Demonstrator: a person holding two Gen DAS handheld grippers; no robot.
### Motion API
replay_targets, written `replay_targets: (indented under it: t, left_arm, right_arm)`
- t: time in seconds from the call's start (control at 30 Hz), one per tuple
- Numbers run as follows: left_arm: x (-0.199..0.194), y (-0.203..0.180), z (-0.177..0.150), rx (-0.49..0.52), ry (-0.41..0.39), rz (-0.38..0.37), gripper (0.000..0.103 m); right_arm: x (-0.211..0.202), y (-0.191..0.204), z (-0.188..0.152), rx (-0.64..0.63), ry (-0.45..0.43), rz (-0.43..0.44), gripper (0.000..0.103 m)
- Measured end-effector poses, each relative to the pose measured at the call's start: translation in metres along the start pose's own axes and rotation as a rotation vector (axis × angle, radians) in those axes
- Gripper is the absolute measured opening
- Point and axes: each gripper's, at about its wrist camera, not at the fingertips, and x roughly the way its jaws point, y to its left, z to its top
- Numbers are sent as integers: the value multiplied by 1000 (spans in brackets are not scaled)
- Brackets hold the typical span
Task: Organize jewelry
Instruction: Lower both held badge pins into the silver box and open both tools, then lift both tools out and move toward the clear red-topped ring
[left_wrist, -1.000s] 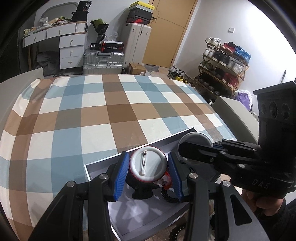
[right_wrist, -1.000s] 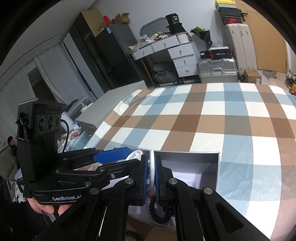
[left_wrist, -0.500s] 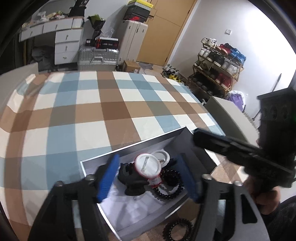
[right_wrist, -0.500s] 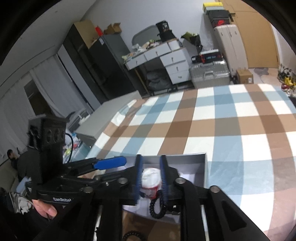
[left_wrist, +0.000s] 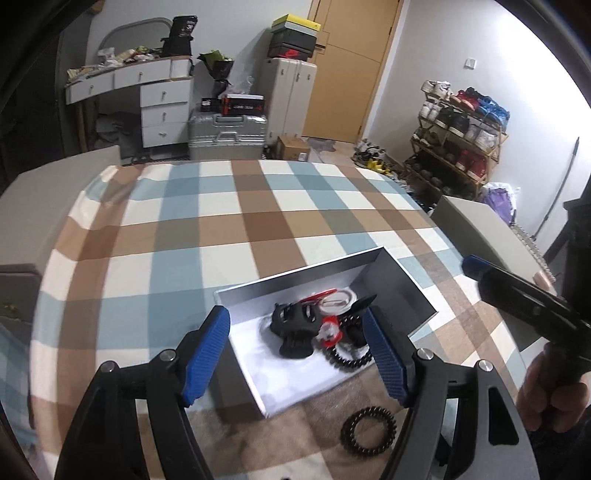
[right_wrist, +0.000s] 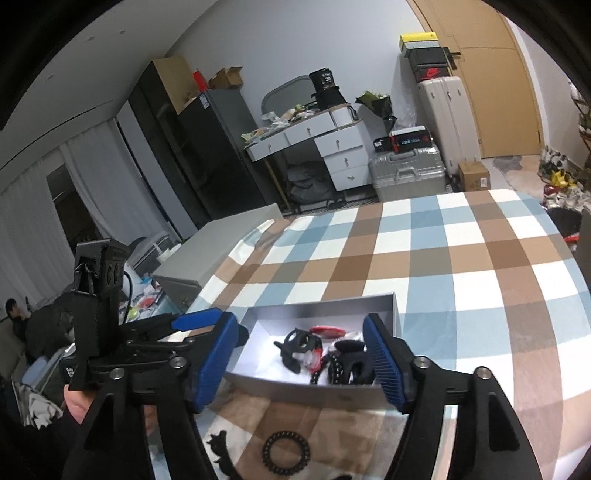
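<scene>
Both claws, left claw (left_wrist: 297, 354) and right claw (right_wrist: 301, 360), are opening with nothing gripped, held above the grey box (left_wrist: 400, 275) on the checked counter (left_wrist: 221, 221). Hair clips and bead bracelets (left_wrist: 314, 328) lie heaped in the box; a black coil hair tie (left_wrist: 368, 429) sits on the cloth just near of it.

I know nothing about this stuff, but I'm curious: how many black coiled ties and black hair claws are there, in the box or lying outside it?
Black coiled ties: 2, one in the grey box at, one on the checked cloth at
Black hair claws in the box: 2
Total: 4
</scene>
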Motion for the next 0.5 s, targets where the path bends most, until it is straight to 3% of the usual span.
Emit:
replay_targets:
  t: [0.13,0.4,0.5]
  left_arm:
    - [-14,0,-7,-19,-26,18,83]
    - [-36,-4,-23,-26,-69,59,85]
    - [-45,-5,-31,-28,-90,62,92]
  right_arm:
    - [-13,9,-6,-6,-17,-9,80]
    - [-39,28,-23,-29,-46,-33,88]
    - [-47,32,-30,-34,-45,-53,90]
